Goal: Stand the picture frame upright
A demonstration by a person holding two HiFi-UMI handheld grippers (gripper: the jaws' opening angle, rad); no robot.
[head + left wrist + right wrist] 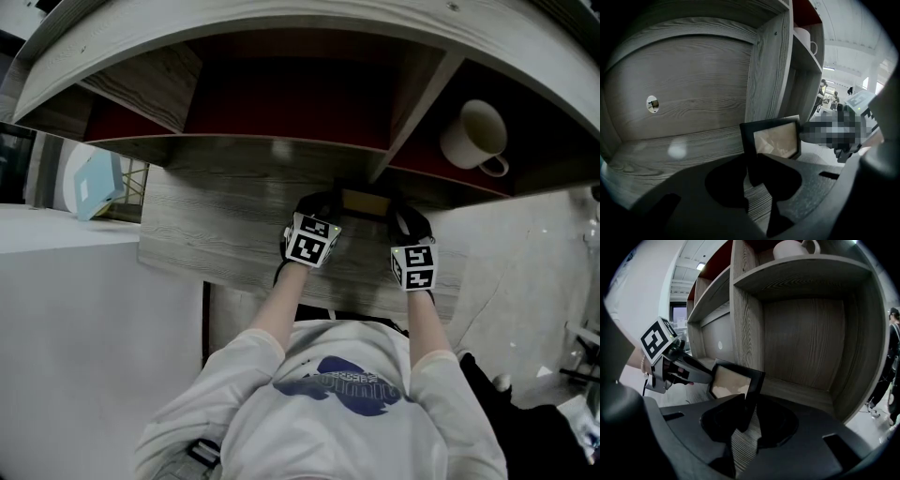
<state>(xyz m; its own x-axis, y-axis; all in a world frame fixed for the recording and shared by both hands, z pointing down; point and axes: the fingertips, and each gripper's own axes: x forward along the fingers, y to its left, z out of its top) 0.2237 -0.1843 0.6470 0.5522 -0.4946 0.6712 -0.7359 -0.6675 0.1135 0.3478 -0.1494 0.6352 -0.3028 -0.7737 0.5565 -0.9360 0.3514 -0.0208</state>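
Frame (776,140) stands on its lower edge on the grey wood shelf (234,234), just in front of the foot of the divider (768,70). It is near upright with a slight tilt; which way it leans I cannot tell. Dark border, pale tan face turned toward the person.

Left tongs (751,164): clenched on the frame's left border, one pad on each face of it. They come in from the open side of the shelf, left of the divider, angled down.

Right tongs (749,404): clenched on the frame's right border in the same way, entering right of the divider. Both marker cubes show in the head view, one on each side of the frame.

The frame spans the gap between the two tongs, and its bottom edge is at the shelf board.

Mug (473,136): white, on the upper board right of the divider, well apart from the frame.

Back panel left of the divider has a small round hole (653,104).
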